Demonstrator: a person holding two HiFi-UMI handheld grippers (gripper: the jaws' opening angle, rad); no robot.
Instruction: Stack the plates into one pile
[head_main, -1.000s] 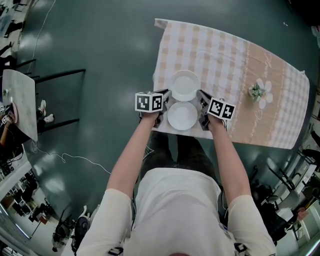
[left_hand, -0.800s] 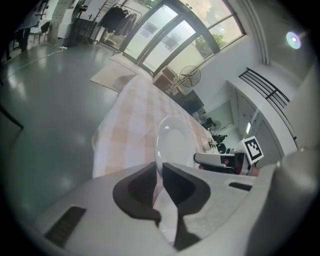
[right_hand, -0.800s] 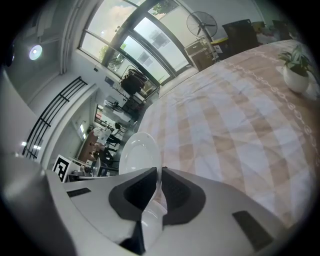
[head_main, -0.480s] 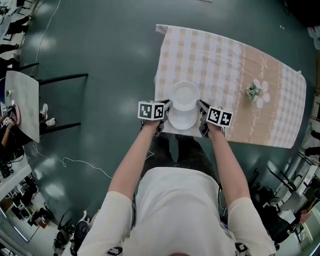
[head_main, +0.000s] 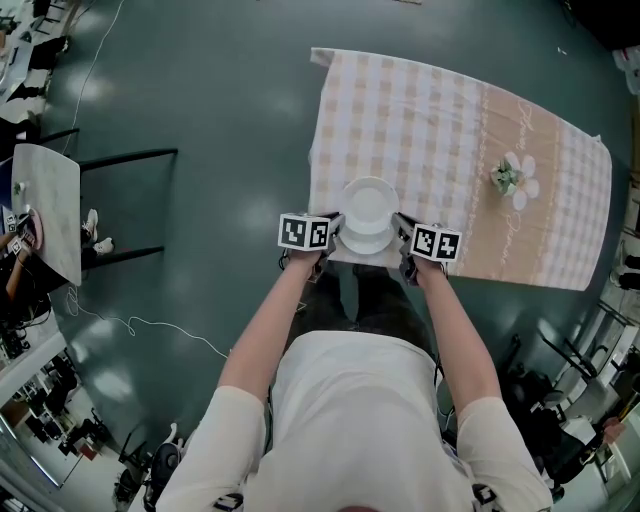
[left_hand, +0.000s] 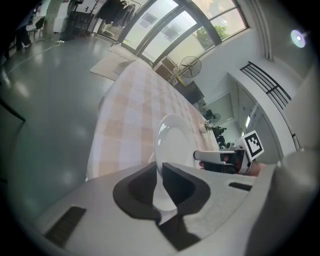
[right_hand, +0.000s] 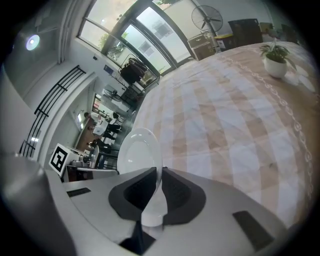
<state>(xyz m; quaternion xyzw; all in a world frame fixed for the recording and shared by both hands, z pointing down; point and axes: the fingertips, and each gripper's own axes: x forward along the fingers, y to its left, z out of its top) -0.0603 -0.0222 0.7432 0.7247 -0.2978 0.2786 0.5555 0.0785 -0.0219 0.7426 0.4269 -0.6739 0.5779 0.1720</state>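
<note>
Currently I have both tools on one round white glazed plate (head_main: 368, 205), one at each side. My left gripper (left_hand: 159, 165) has its jaws drawn almost together, and its dark matte pads (left_hand: 135, 190) pinch the thin raised rim at the plate's left edge. My right gripper (right_hand: 159, 168) does the same at the opposite edge, with only a narrow gap and the rim pressed between the pads. From either gripper view the plate shows nearly edge-on: a smooth, glossy disc with a shallow dished well.

From the head view the plate lies between the two grippers, close to the table edge nearest me. It lies over a second white plate (head_main: 366, 245), of which only a thin crescent shows on my side. Whether the two plates touch I cannot tell.

Under them is a soft checked tablecloth (head_main: 430, 130) in pale peach and white, faintly creased. It has a plain beige band along one end, edged with a fine scalloped line. A small green plant in a round white pot (head_main: 508, 178) stands on that band, well apart from the plates. Around the table the dark grey-green floor (head_main: 200, 100) is smooth and shiny.
</note>
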